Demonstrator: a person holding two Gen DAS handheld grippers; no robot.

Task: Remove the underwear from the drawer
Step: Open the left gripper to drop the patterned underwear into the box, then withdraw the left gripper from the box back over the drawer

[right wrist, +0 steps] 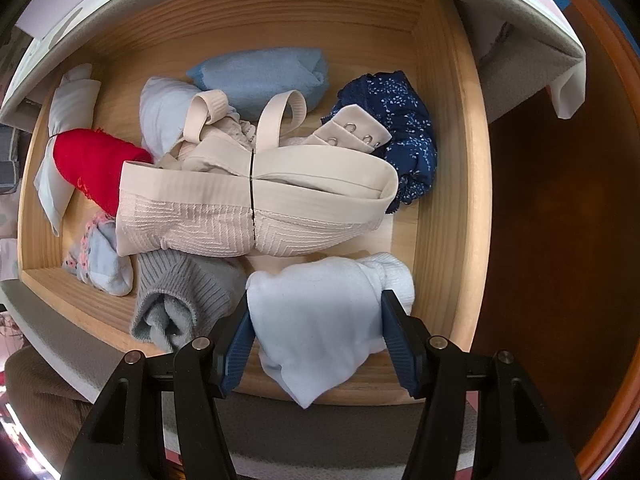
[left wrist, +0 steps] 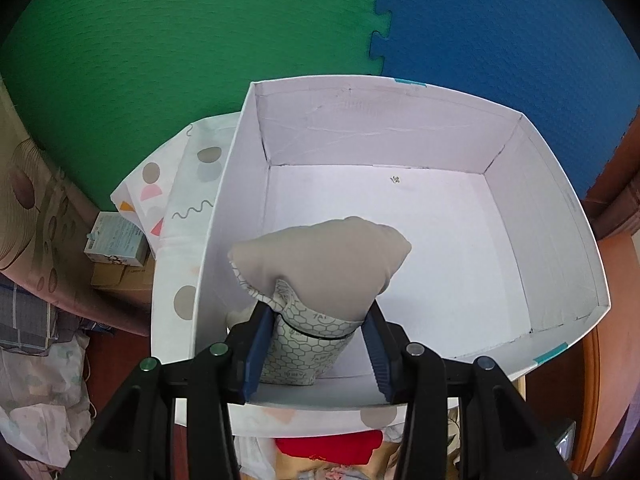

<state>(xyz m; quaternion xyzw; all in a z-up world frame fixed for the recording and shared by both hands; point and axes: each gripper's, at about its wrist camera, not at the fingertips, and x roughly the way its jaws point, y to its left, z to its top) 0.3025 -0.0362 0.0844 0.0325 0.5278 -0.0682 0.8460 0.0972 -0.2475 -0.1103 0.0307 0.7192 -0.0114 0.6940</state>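
a home bedroom: clothes drawer (right wrist: 452, 168), foam play mats (left wrist: 180, 40).

The white cardboard box (left wrist: 552, 216) holds the rolled beige underwear bundle (left wrist: 320, 264) near its near-left corner, between the left tool's (left wrist: 316, 344) fingers. In the wooden drawer (right wrist: 444, 184), the folded white cloth (right wrist: 320, 320) lies at the near edge, the cream ribbed bra (right wrist: 248, 208) behind it, the grey knitted roll (right wrist: 180, 292) to its left.

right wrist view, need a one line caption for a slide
Right claw straddles a white folded garment in the wooden drawer.
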